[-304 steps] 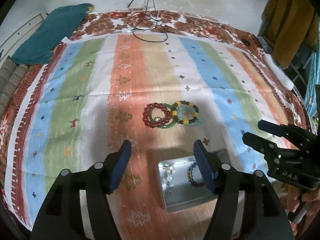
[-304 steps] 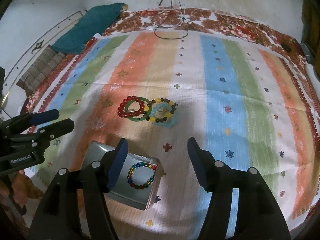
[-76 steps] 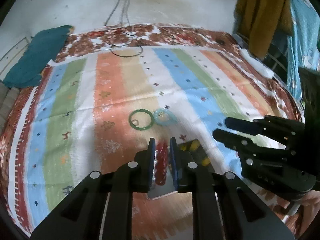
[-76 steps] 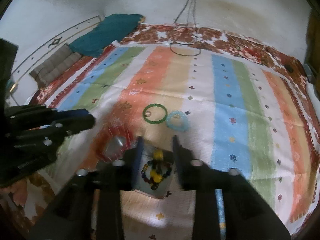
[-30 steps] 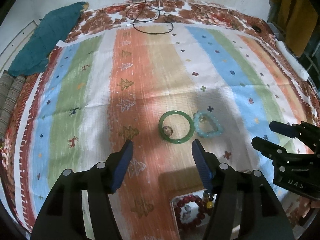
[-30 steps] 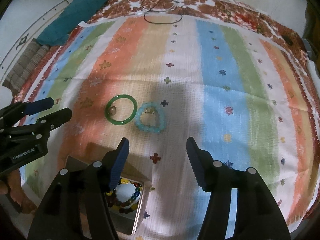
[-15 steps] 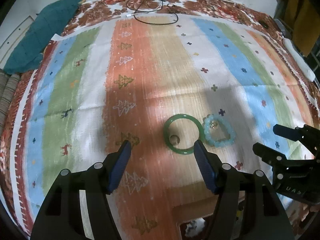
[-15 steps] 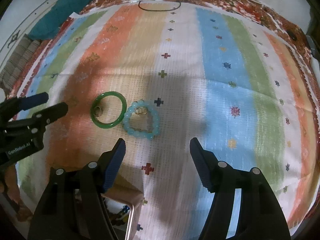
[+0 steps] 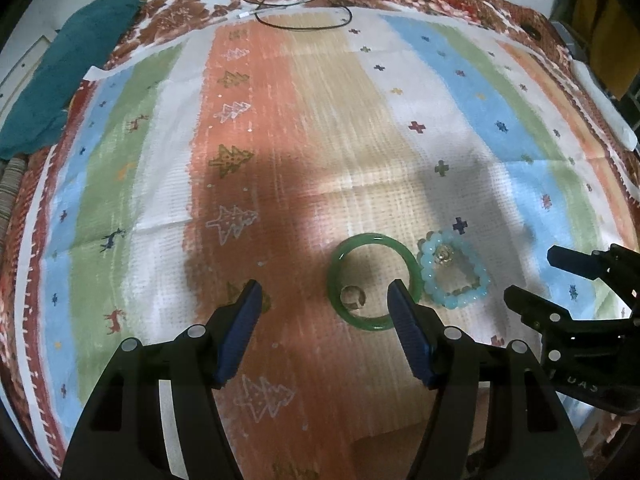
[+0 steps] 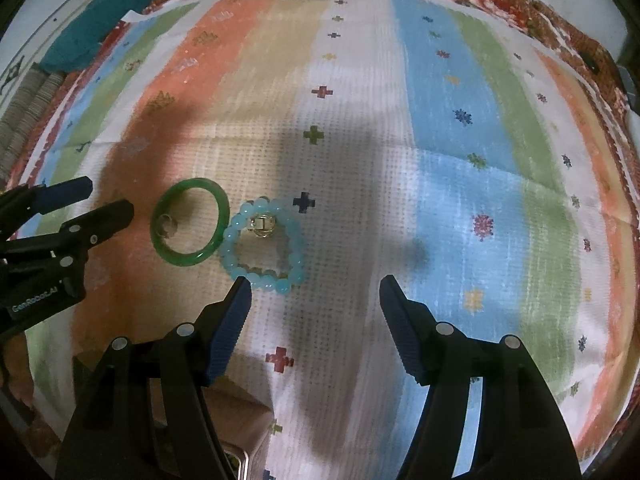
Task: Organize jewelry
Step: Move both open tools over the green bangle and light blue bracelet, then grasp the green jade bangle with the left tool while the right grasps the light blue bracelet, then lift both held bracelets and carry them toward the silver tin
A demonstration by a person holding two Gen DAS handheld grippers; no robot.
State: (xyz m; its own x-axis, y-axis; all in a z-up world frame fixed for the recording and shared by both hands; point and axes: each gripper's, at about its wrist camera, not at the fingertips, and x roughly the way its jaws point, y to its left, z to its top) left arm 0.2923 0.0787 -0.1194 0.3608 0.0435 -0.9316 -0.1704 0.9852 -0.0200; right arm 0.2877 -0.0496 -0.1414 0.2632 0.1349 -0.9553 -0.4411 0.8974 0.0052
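A green bangle (image 9: pixel 335 276) lies on the striped cloth with a small ring (image 9: pixel 352 298) inside it. Touching its right side is a light blue bead bracelet (image 9: pixel 460 302) with a gold ring (image 9: pixel 444 254) inside. My left gripper (image 9: pixel 325 286) is open above the bangle's left rim, and its right finger covers the bangle's right rim. My right gripper (image 10: pixel 315 280) is open just right of the blue bracelet (image 10: pixel 236 224), with its left fingertip at the lower beads. The bangle (image 10: pixel 176 258) lies left of it. Neither gripper holds anything. Each shows in the other's view: the right gripper (image 9: pixel 532 274), the left gripper (image 10: pixel 108 198).
A metal tin's rim (image 10: pixel 242 460) peeks in at the bottom edge, under the right gripper. A teal cloth (image 9: pixel 72 68) lies at the far left corner. A black cable (image 9: pixel 300 20) loops along the far edge of the striped cloth (image 9: pixel 280 120).
Both grippers, earlier shut on bracelets over the tin, now stand open. They have sunk and moved forward toward the bangle and blue bracelet. The tin has slid almost out of view.
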